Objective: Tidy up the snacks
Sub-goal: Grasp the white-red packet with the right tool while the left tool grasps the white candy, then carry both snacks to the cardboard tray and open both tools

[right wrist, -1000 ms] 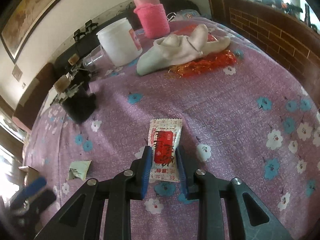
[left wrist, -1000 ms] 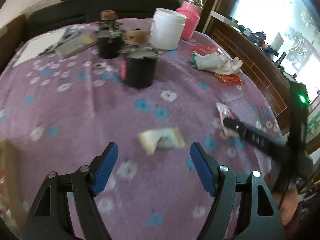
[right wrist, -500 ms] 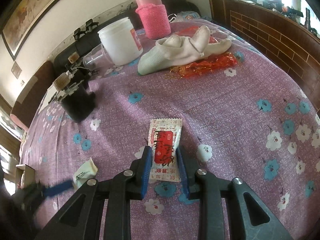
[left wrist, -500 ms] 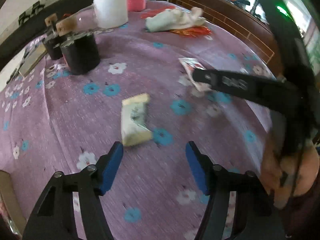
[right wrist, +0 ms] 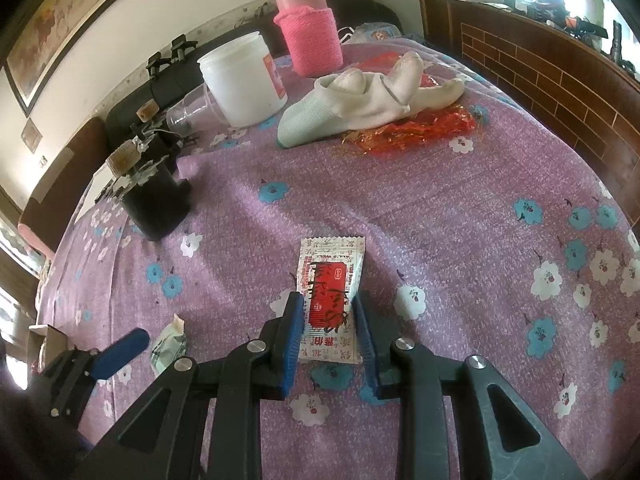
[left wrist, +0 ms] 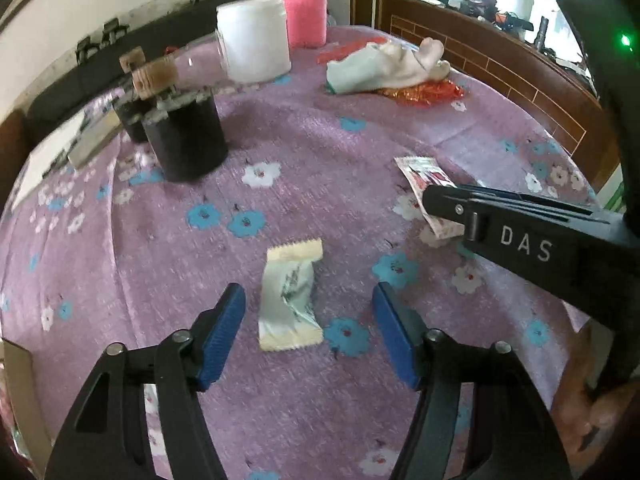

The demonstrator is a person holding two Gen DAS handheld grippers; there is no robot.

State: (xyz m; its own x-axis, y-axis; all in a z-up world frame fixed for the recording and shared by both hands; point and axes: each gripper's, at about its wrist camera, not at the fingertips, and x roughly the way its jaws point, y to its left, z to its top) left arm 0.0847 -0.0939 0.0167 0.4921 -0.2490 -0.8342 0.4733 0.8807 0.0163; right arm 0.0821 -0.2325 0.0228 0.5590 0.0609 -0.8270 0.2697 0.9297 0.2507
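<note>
Now the left gripper [left wrist: 308, 330] hangs low over the purple flowered table [left wrist: 320, 168], its jaws wide apart with the pale green snack packet [left wrist: 290, 296] lying flat between them, touching neither pad. To its right, the right gripper [right wrist: 327, 330] has its jaws narrowed around the near end of the red-and-white sachet [right wrist: 331, 296], the blue pads just beside its edges; whether they press it I cannot tell. The sachet lies flat on the cloth. Farther back stand a black pot [right wrist: 154, 204], a white tub [right wrist: 244, 80] and a pink-sleeved flask [right wrist: 310, 36], with a white sock [right wrist: 368, 100] over red foil [right wrist: 420, 130].
</note>
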